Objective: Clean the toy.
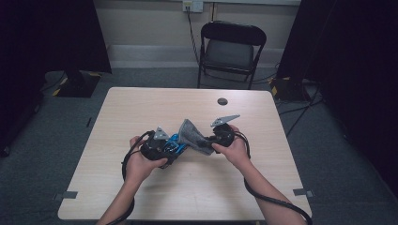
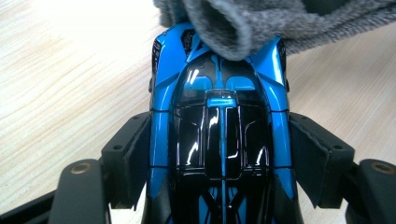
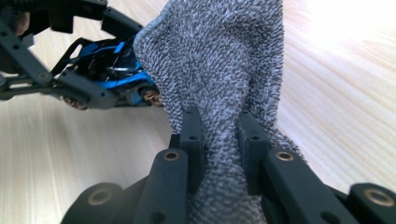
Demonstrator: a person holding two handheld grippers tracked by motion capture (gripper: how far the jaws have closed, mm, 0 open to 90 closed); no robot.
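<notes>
A glossy blue and black toy car (image 2: 219, 135) sits lengthwise between the jaws of my left gripper (image 2: 219, 154), whose pads press its two sides; the gripper is shut on it. From above, the car (image 1: 172, 143) is held over the middle of the table by the left gripper (image 1: 162, 145). My right gripper (image 3: 219, 140) is shut on a bunched grey terry cloth (image 3: 219, 60). The cloth (image 1: 192, 133) drapes over the car's front end, and its folds (image 2: 233, 23) cover the nose. The right gripper (image 1: 218, 137) sits just right of the cloth.
The light wooden table (image 1: 187, 187) has a small dark round disc (image 1: 222, 101) near its far edge. A black folding chair (image 1: 231, 49) stands behind the table. Dark curtains hang at both sides, and cables trail on the floor at the right.
</notes>
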